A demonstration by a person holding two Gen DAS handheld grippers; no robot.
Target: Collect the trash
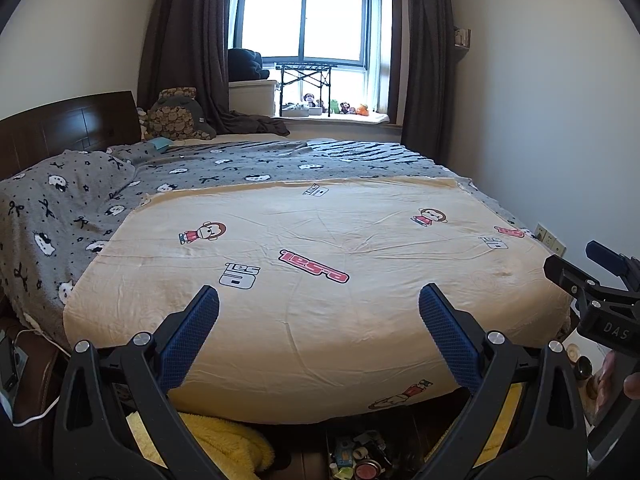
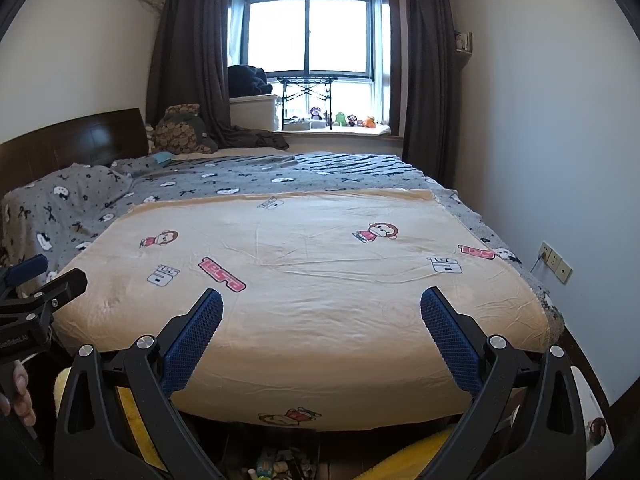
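Observation:
My left gripper (image 1: 319, 294) is open and empty, held above the foot of a bed with a beige cartoon-print sheet (image 1: 320, 240). My right gripper (image 2: 321, 296) is open and empty too, over the same sheet (image 2: 320, 248). The right gripper's body shows at the right edge of the left wrist view (image 1: 592, 288); the left gripper's body shows at the left edge of the right wrist view (image 2: 36, 292). A box of mixed small items (image 1: 360, 456) sits on the floor below the bed's foot; it also shows in the right wrist view (image 2: 276, 464). No trash shows on the bed.
A grey patterned blanket (image 1: 120, 184) covers the bed's far half and left side. A yellow fluffy cloth (image 1: 224, 440) lies on the floor. Dark headboard (image 1: 68, 124) at left, window sill with toys (image 1: 332, 110) at back, wall socket (image 1: 550, 238) at right.

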